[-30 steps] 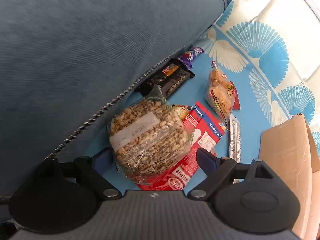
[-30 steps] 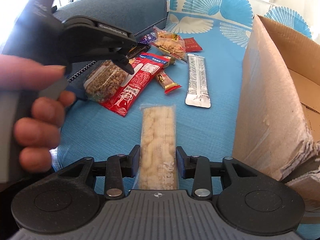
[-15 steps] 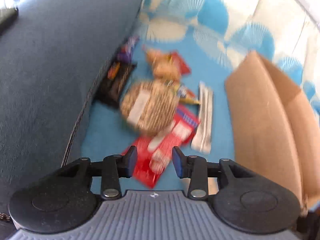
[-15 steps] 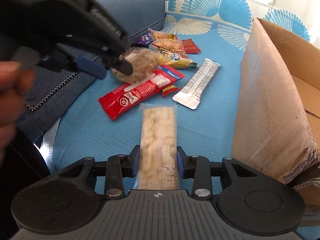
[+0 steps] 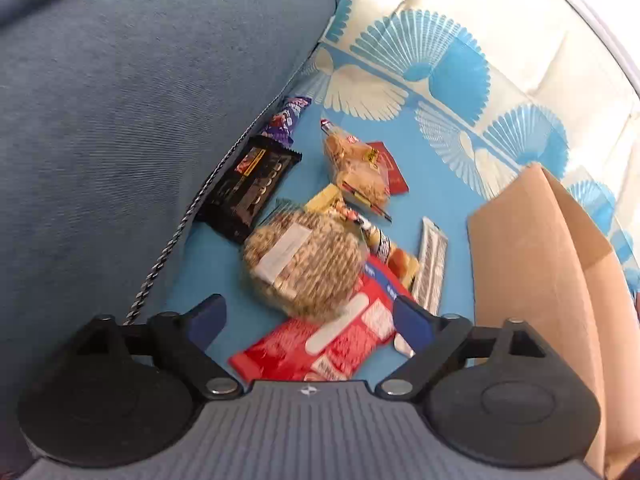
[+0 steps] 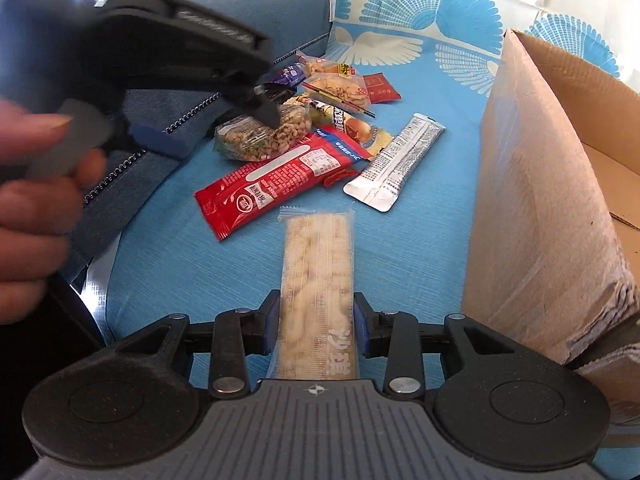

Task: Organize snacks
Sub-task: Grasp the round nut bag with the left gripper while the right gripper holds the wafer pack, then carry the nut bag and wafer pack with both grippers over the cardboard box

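Now the left gripper [image 5: 308, 316] is opening empty, the peanut bag [image 5: 304, 264] dropped ahead of it, while the right gripper [image 6: 316, 322] clamps the wafer pack [image 6: 318, 280], neither snack boxed yet.

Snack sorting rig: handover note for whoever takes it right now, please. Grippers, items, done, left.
Left gripper: jaws opening, nothing between the pads, above the snack pile.
Right gripper: shut on the long pale biscuit pack, far end toward the pile.
Loose on the blue cover: clear bag of nuts resting on the red packet, silver stick pack, black bar, purple wrapper, peanut bag and a few small packs.
Cardboard box stands open on the right; the part of its inside in view is bare.
Done: nothing visibly boxed. Left: all the snacks.
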Action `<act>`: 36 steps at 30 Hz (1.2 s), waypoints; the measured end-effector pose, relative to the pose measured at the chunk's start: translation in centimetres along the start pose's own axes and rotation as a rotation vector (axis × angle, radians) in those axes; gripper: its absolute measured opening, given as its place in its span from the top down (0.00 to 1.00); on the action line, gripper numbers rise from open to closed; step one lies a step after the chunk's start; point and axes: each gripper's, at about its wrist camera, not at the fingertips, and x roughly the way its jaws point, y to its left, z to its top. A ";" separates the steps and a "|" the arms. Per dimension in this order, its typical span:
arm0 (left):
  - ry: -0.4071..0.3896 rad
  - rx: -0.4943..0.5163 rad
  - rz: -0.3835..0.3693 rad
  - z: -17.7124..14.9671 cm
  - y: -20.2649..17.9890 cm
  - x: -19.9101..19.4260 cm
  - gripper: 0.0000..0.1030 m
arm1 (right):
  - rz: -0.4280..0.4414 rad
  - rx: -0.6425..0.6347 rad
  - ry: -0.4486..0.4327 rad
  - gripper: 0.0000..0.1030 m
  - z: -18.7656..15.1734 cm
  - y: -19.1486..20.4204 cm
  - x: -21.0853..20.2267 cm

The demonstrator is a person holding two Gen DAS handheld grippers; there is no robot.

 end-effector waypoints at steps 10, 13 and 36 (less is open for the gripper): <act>-0.020 0.005 0.060 0.9 -0.4 3.7 0.08 | 0.002 -0.014 0.017 0.61 0.0 0.1 0.4; -0.027 0.007 0.069 1.1 -0.4 4.2 0.10 | -0.002 -0.014 0.015 0.61 0.0 0.3 0.5; -0.181 0.022 -0.042 2.5 -1.5 -2.0 0.19 | -0.087 -0.023 -0.196 0.63 1.0 1.1 -2.8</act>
